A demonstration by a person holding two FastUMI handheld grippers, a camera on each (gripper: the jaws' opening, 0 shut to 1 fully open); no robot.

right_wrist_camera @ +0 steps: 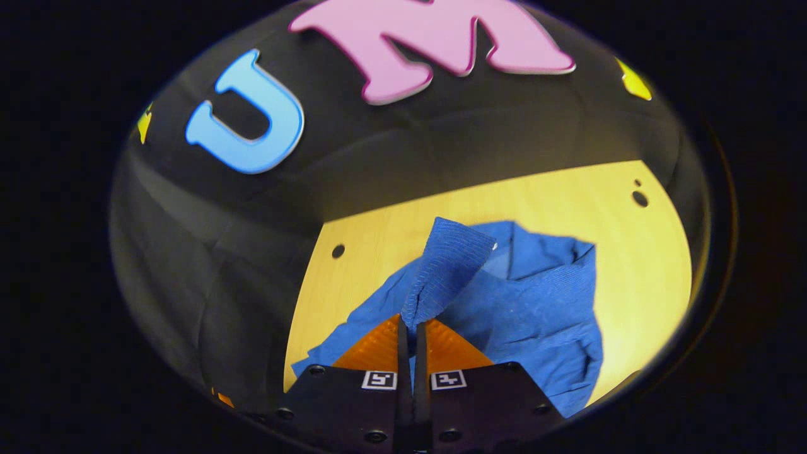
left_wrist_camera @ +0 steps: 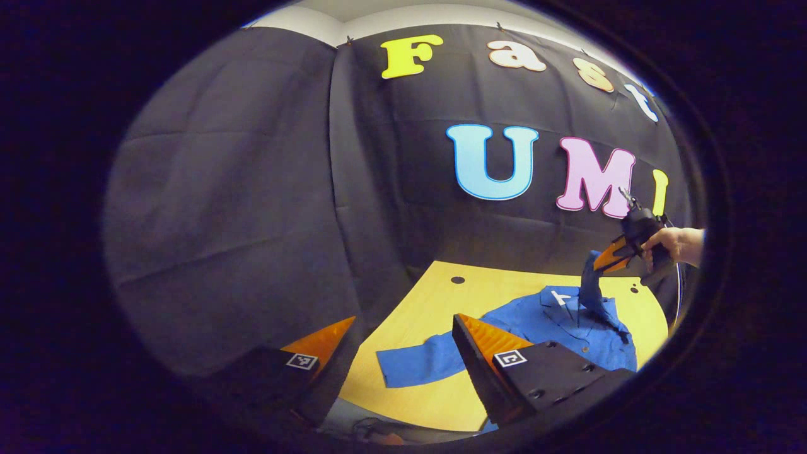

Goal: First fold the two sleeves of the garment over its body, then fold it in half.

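Left gripper point(left_wrist_camera: 403, 328): nearest the lens in the left gripper view, your two fingers spread wide apart with nothing between them, held above the near left part of the table point(left_wrist_camera: 429, 296).

Garment point(left_wrist_camera: 555, 328): blue, lying on the yellow wooden table. One sleeve point(left_wrist_camera: 419, 362) stretches flat toward the near left, between your spread fingers. The body lies crumpled to the right of it.

Right gripper point(left_wrist_camera: 599, 261): seen at the far right of the left gripper view, held by your hand point(left_wrist_camera: 671, 243) above the garment's far right side. In the right gripper view your fingers are pressed together, pinching the other sleeve point(right_wrist_camera: 444, 271). That sleeve rises from the body, its cuff end standing up past your fingertips, with the body spread on the table beneath and to the right.

Table holes: small dark ones at the far left and far right.
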